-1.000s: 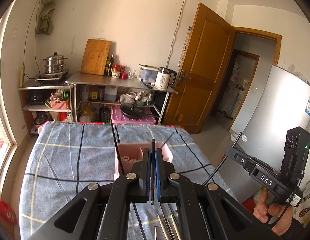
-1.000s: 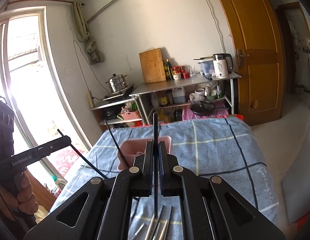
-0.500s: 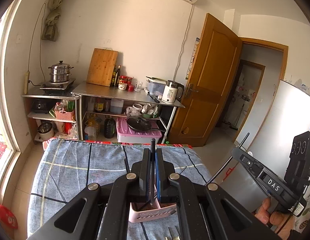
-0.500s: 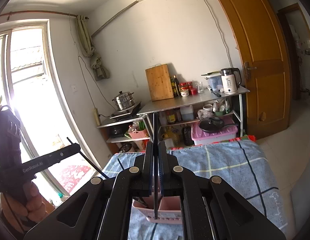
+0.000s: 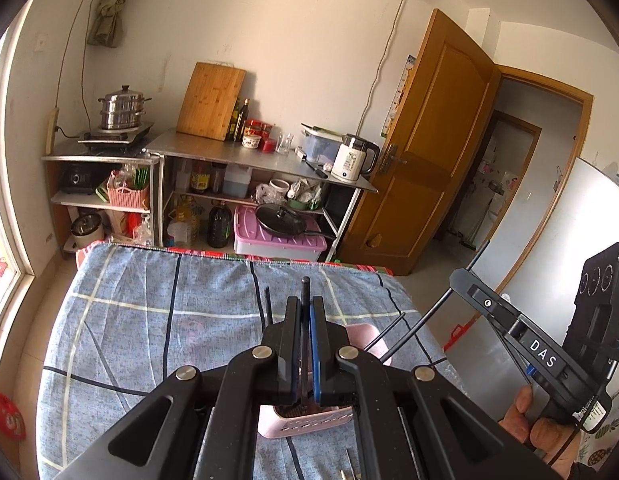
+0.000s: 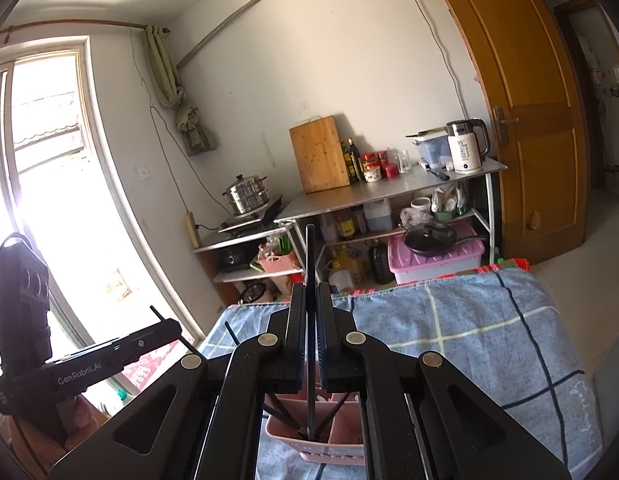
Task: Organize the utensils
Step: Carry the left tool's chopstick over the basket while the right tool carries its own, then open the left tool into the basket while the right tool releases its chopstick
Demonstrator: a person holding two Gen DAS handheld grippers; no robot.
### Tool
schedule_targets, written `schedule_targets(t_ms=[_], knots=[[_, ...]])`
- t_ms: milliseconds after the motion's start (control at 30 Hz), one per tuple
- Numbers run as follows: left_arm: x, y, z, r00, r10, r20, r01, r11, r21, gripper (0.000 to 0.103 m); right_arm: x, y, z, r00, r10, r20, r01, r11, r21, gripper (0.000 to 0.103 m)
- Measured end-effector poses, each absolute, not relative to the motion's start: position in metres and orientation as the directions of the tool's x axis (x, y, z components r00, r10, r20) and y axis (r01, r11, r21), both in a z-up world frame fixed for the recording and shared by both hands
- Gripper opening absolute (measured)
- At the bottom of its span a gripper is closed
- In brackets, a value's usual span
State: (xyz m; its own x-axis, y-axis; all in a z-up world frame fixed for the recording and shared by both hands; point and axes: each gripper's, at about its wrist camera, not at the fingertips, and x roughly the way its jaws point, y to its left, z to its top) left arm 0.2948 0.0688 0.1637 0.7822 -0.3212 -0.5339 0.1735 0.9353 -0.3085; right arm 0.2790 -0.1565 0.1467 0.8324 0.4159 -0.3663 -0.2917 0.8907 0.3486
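A pink utensil holder (image 5: 305, 424) (image 6: 329, 440) stands on the blue checked tablecloth, right below both grippers. My left gripper (image 5: 305, 308) is shut on a black chopstick (image 5: 305, 292) that stands upright, its lower end down in the holder. My right gripper (image 6: 310, 292) is shut on another black chopstick (image 6: 310, 256), also upright, with its tip inside the holder. More black chopsticks (image 5: 268, 306) lean in the holder. The right gripper's body (image 5: 525, 344) shows in the left wrist view, the left one's body (image 6: 85, 364) in the right wrist view.
Metal utensils (image 5: 345, 472) lie on the cloth near the front edge. Beyond the table (image 5: 149, 320) stand a steel shelf with a kettle (image 5: 353, 158), a cutting board (image 5: 211, 100) and a steamer pot (image 5: 121, 108). A wooden door (image 5: 421, 152) is at right, a window (image 6: 37, 184) at left.
Both grippers have risen and tilted up over the pink holder, each carrying its chopstick. The holder moved from ahead of the fingers to under them, and the chopstick tips now sit in it.
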Motion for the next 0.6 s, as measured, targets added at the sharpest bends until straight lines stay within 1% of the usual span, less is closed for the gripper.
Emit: schedule_targets(t_ms=[433, 533, 600], knots=[[0.312, 0.066, 0.113, 0.726, -0.338, -0.599, 0.169, 0.932, -0.32, 0.004, 0.292, -0.149, 0.098, 0.785, 0.423, -0.453, -0.264, 0.889, 0.373, 0.005], [0.312, 0.066, 0.111, 0.734, -0.341, -0.588, 0.173, 0.93, -0.323, 0.004, 0.295, -0.146, 0.089, 0.772, 0.424, -0.474, -0.264, 0.892, 0.368, 0.005], [0.313, 0.067, 0.11, 0.731, -0.337, -0.593, 0.171, 0.932, -0.319, 0.004, 0.293, -0.147, 0.089, 0.775, 0.423, -0.47, -0.266, 0.893, 0.364, 0.005]])
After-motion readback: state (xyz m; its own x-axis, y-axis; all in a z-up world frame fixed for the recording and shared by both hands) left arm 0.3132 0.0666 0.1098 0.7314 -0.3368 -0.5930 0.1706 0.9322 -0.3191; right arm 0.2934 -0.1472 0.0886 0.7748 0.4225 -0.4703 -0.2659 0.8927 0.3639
